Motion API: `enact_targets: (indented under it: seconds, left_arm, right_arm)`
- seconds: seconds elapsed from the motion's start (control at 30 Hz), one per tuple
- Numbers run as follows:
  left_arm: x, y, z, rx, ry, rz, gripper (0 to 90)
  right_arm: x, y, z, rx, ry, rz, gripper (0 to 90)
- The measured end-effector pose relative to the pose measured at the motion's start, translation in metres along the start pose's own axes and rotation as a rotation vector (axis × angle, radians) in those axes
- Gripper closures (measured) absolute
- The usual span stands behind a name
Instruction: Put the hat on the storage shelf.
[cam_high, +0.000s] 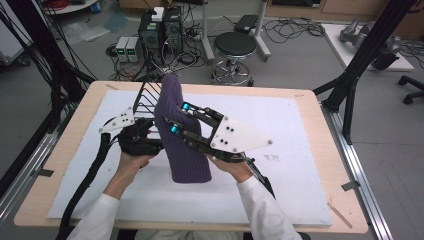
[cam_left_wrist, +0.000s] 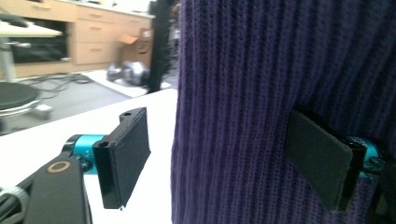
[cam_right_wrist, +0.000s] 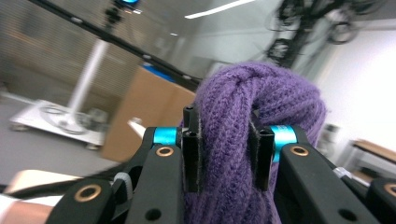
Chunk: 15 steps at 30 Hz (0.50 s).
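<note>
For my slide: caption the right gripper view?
Right gripper clamps a bunched fold of purple knit hat between its two black pads.

The purple hat (cam_high: 185, 135) is thick ribbed knit wool, soft and matt, over a black wire stand (cam_high: 148, 98) on white cloth matting (cam_high: 295, 150) covering the pale wooden table (cam_high: 80, 110).

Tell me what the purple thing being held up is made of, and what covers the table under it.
The purple hat looks like knitted wool or acrylic yarn: soft, matte, with vertical ribs and a fuzzy surface where the right tool squeezes it. The white sheet on the wooden table seems to be a thin matte mat, perhaps foam or paper; which one is unclear.
</note>
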<state>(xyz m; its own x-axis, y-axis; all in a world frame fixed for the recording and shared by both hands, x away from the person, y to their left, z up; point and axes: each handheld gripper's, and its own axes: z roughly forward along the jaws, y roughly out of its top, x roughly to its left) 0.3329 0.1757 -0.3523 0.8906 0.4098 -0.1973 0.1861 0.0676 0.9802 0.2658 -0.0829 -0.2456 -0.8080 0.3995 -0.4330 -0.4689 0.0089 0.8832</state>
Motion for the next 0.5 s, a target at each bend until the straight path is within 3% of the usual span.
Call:
enact_targets:
  seconds: [0.1,0.23,0.3,0.4,0.5]
  left_arm:
    - [-0.0001,-0.0007,0.0006,-0.006,-0.034,-0.007,22.5]
    - [0.0000,0.0000,-0.0002,-0.017,-0.054,-0.015,28.0]
    - [-0.0003,0.0007,-0.0014,-0.024,-0.073,-0.009,40.4]
    - [-0.0055,0.0020,-0.0029,-0.028,-0.057,0.052,77.1]
    - [-0.0088,0.0021,-0.0038,-0.008,-0.043,0.081,82.4]
  right_arm:
    - [-0.0009,0.0003,0.0006,-0.011,0.048,0.019,72.7]
    - [0.0000,0.0012,0.0005,-0.023,0.071,0.026,72.6]
    - [0.0008,0.0015,0.0006,-0.021,0.068,0.019,72.6]
    - [0.0003,0.0011,-0.0002,-0.009,0.059,0.013,72.3]
    - [-0.0015,0.0005,-0.0020,-0.010,0.051,0.016,72.2]
